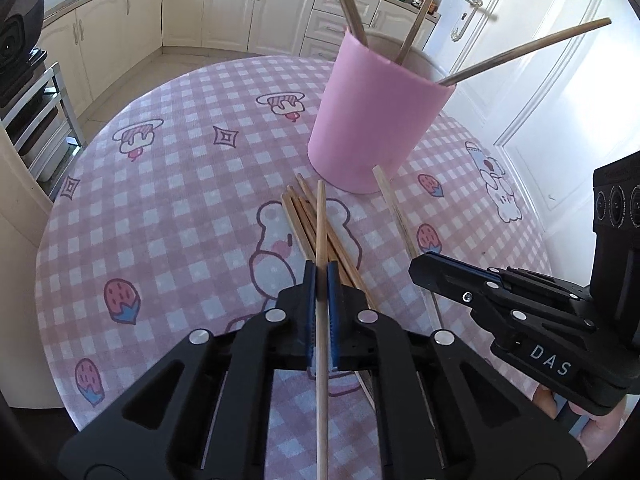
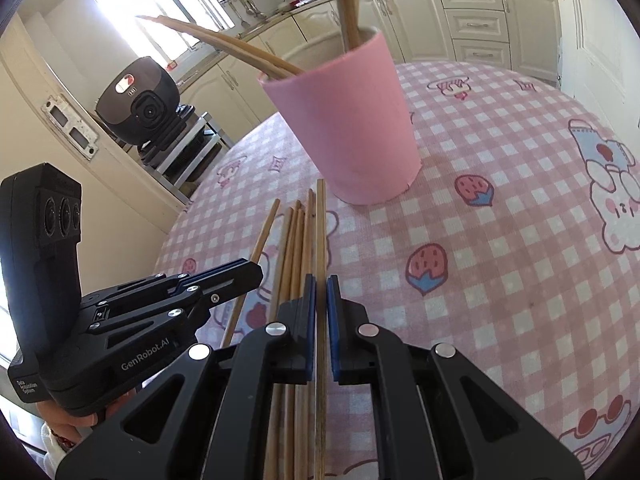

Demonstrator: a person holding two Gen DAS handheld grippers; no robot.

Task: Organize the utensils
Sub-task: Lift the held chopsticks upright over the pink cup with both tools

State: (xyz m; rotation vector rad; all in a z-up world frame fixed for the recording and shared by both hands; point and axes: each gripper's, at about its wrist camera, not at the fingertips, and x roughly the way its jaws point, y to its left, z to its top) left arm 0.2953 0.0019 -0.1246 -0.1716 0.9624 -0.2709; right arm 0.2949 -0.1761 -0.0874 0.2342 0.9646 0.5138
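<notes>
From my left wrist camera I see the left gripper (image 1: 321,276) clamped on a single wooden chopstick (image 1: 321,240), its blue pads (image 1: 309,292) pinching the stick, which runs up toward the pink cup (image 1: 372,120) and back under the camera. My right gripper (image 2: 321,288) is likewise closed on its own chopstick (image 2: 320,232) — the tip reaches almost to the cup's base. The rest of the loose chopsticks (image 2: 296,248) lie in a bunch on the pink checked tablecloth (image 2: 500,240), just in front of the cup and between my two tools. The cup stands upright on the table and already holds several chopsticks (image 1: 520,50) that lean out over its rim in different directions. Behind the table run cream kitchen cabinets (image 1: 224,8).
</notes>
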